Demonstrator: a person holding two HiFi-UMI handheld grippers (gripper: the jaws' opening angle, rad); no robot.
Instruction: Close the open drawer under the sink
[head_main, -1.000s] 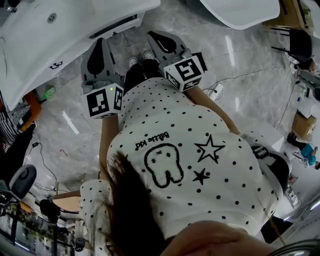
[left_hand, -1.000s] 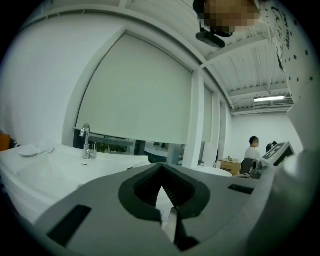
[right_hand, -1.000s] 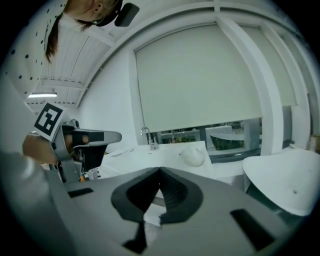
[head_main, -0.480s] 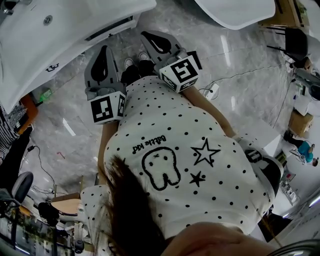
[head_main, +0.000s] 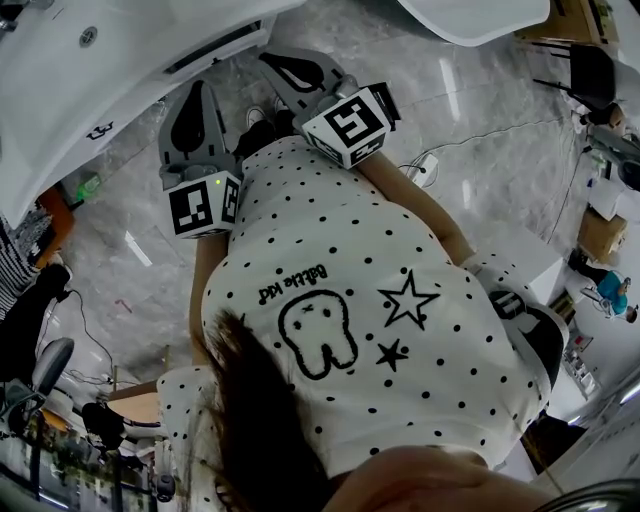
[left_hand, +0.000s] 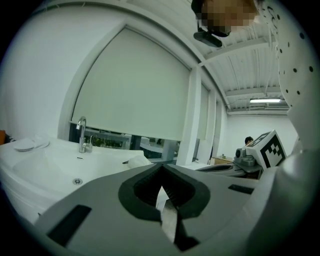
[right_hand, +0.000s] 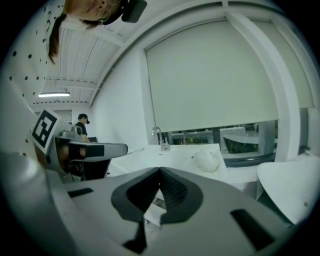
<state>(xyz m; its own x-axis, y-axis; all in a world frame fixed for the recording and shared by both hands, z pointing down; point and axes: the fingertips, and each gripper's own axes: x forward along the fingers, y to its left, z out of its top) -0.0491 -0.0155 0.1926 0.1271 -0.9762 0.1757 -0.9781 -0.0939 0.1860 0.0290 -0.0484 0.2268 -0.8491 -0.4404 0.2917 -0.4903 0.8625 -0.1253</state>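
Observation:
The white sink fills the head view's top left, and a dark gap runs under its front edge where the drawer sits. My left gripper is shut and empty, its tips just short of that edge. My right gripper is shut too, with its tips close under the gap. In the left gripper view the closed jaws point over the basin toward the faucet. The right gripper points at the same counter. The drawer front is hidden in both gripper views.
The person's dotted shirt covers the middle of the head view, above a grey marble floor. A white lump lies on the counter. Another white basin is at the top right, and a cable and plug lie on the floor.
Both grippers stay shut and nearly still. The right one has edged slightly up and left in the head view, toward the sink's edge.

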